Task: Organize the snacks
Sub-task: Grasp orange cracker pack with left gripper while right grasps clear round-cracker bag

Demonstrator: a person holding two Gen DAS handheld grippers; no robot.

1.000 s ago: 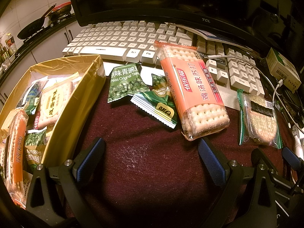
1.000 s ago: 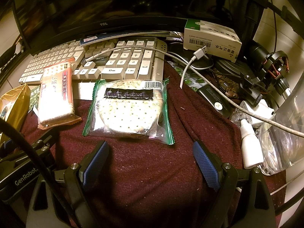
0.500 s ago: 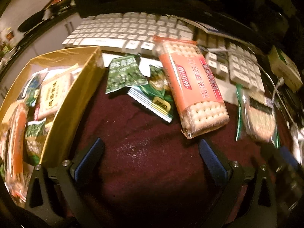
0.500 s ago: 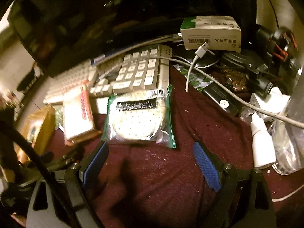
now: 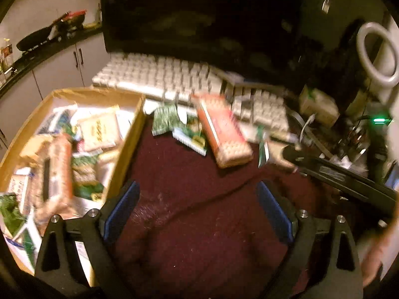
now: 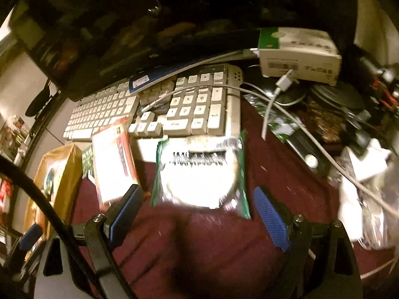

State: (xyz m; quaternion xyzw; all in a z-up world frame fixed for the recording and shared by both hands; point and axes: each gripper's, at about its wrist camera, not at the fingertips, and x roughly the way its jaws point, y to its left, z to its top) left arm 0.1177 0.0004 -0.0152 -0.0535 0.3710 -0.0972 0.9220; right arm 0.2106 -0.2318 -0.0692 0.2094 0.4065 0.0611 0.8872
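Left gripper [image 5: 197, 206]: fingers [image 5: 123, 205] spread wide, nothing between them, over bare maroon cloth [image 5: 199, 224] on the worktop. Open cloth runs from the fingers toward 12 o'clock.

At 9 to 11 o'clock, cardboard box [image 5: 129, 147] full of snack packets; its near wall stands just beside the left finger. At 12 o'clock, two green pea packets [image 5: 164, 119] and the orange cracker pack [image 5: 224, 134], its far end resting on the white keyboard [image 5: 159, 77]. Dark monitor [image 5: 199, 12] beyond. All blurred.

Right gripper [image 6: 197, 209]: fingers [image 6: 271, 219] also spread, gripping nothing. Round cracker bag [image 6: 199, 174], green-edged, lies at 12 o'clock just ahead of the tips, its near edge about level with them; contact cannot be told. Bag's far edge meets the keyboard's front. The cracker pack sits at 10 o'clock, close beside the left finger.

At 2 to 3 o'clock: white cable [image 6: 274, 102], white-green carton [image 6: 299, 54], loose clutter crowding the cloth's edge.
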